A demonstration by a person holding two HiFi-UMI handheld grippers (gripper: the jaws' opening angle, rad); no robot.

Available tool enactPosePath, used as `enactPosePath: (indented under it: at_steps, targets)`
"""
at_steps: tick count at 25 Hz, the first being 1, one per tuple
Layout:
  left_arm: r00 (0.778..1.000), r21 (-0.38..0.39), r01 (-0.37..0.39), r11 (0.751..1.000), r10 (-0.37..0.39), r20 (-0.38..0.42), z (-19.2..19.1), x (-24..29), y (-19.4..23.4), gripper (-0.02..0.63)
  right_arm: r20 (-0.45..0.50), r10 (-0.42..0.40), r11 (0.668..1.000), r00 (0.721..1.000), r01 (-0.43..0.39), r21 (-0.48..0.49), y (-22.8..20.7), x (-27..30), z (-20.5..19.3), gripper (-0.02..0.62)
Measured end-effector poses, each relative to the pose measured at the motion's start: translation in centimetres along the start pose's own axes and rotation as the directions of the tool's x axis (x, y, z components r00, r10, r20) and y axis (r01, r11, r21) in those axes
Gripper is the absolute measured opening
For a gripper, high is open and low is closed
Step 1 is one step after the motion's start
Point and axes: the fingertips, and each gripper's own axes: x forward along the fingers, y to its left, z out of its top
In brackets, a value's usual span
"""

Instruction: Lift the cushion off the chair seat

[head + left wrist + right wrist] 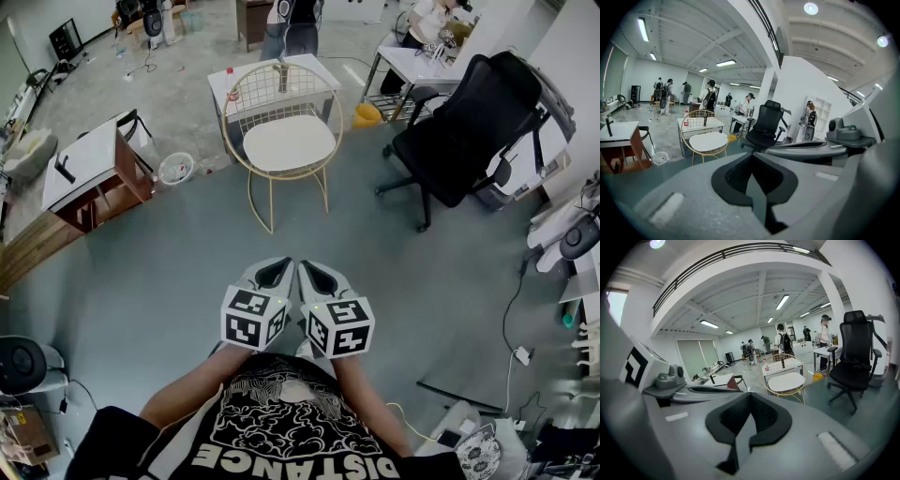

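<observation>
A round white cushion (289, 142) lies on the seat of a gold wire chair (281, 94) across the grey floor, well ahead of me. Both grippers are held side by side close to my body, far short of the chair. My left gripper (274, 272) is shut with nothing in it, and so is my right gripper (319, 277). From the left gripper (752, 176) the cushion (708, 140) shows small and to the left. From the right gripper (749, 420) the cushion (786, 381) sits slightly to the right.
A black office chair (469, 122) stands right of the gold chair. A white table (272, 75) is right behind it. A white-topped wooden side table (89, 169) and a small white bin (175, 169) stand to the left. Cables and gear lie at the right; people work at the back.
</observation>
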Motion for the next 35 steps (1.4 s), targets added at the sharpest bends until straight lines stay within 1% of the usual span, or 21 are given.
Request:
enactPosePath:
  at_steps: [14,23,30,35]
  targets:
    - [1.0,-0.016,-0.024,1.0,0.024,0.002,0.1,2.0,-1.5,-0.009,-0.012,0.014,1.0,1.0,-0.014,0.007,-2.5,-0.6,-0.2,-0.002]
    - [0.997,-0.033,-0.071,0.997,0.071,-0.001,-0.1,4.4,-3.4,-0.009,-0.018,0.06,0.998,0.998,-0.06,0.012,-5.7,-1.7,-0.2,-0.002]
    - [0.995,-0.007,-0.1,0.995,0.1,0.008,0.3,6.4,-5.2,-0.008,-0.019,0.089,0.996,0.996,-0.089,0.013,-8.5,-2.0,-0.1,-0.002]
    - [0.994,-0.009,-0.107,0.994,0.107,0.001,0.4,7.3,-4.9,-0.009,-0.033,0.091,0.996,0.995,-0.09,0.016,-9.2,-1.4,-0.1,-0.002]
